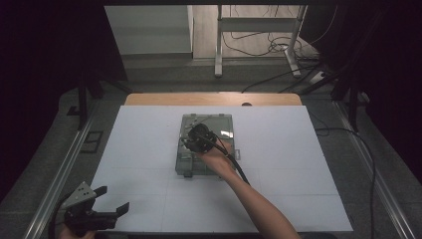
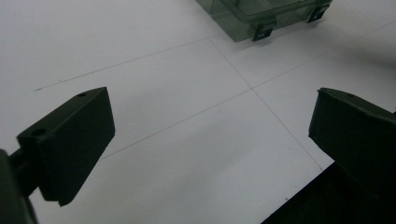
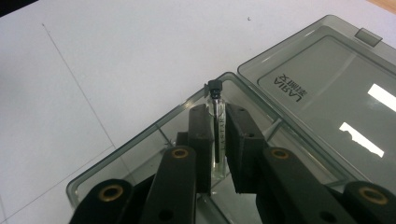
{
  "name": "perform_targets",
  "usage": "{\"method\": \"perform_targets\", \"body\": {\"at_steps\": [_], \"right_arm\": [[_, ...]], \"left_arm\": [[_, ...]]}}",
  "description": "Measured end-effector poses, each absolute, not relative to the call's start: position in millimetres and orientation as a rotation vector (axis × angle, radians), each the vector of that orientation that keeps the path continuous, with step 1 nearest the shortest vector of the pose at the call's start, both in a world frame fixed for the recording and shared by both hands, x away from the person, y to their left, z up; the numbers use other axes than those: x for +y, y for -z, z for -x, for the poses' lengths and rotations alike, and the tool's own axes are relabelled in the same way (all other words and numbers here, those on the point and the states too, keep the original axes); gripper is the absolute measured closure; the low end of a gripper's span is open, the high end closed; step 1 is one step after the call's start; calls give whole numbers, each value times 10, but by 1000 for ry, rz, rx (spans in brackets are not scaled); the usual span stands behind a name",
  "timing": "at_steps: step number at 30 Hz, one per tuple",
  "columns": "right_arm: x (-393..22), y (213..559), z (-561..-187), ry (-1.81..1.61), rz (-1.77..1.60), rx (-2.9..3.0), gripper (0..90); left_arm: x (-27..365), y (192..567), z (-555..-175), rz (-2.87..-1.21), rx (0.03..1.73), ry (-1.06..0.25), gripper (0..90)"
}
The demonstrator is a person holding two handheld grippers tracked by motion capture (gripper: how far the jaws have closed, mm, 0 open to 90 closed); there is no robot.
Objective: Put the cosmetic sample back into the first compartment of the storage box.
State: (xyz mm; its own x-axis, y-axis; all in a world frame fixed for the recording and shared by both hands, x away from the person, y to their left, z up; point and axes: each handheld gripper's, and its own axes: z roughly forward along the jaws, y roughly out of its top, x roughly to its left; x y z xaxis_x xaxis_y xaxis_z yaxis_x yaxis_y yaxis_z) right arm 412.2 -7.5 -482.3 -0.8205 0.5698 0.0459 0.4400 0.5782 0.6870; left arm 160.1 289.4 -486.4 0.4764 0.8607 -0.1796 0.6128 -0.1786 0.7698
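A smoky clear plastic box [image 1: 225,125] lies open mid-table, its lid [image 3: 327,93] folded back and marked with white lettering. My right gripper [image 1: 195,141] hovers over the box's left part. In the right gripper view its jaws are shut on a small glass vial [image 3: 217,122] with a black cap, held upright over the box's open tray [image 3: 140,154]. My left gripper [image 1: 110,199] rests at the near left corner of the white sheet, jaws wide apart and nothing between them. From the left gripper view the box's front edge with its latches [image 2: 264,29] shows at the top.
A white sheet [image 1: 149,144] covers the wooden table [image 1: 149,98]. Metal rails [image 1: 64,169] run along both sides. Beyond the far edge stand a table frame [image 1: 219,45] and loose cables [image 1: 278,47] on the floor.
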Motion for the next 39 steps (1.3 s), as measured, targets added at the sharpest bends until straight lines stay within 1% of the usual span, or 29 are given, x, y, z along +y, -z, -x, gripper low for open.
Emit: {"method": "perform_targets", "body": {"at_steps": [16,18,24,39], "right_arm": [[40,4943,-4203,-1025,-866,2629,796],[40,4961,-4210,-1015,-869,2625,764],[17,4931,-4203,-1026,-885,2620,737],[-93,4847,-4099,-1041,-854,2651,611]], "left_arm": [[2906,4864,-1600,-1887,1228,-371,9],[2907,4864,-1600,-1886,1228,-371,9],[2907,4865,-1600,-1886,1228,-371,10],[2899,4863,-1598,-1888,1229,-375,10]]}}
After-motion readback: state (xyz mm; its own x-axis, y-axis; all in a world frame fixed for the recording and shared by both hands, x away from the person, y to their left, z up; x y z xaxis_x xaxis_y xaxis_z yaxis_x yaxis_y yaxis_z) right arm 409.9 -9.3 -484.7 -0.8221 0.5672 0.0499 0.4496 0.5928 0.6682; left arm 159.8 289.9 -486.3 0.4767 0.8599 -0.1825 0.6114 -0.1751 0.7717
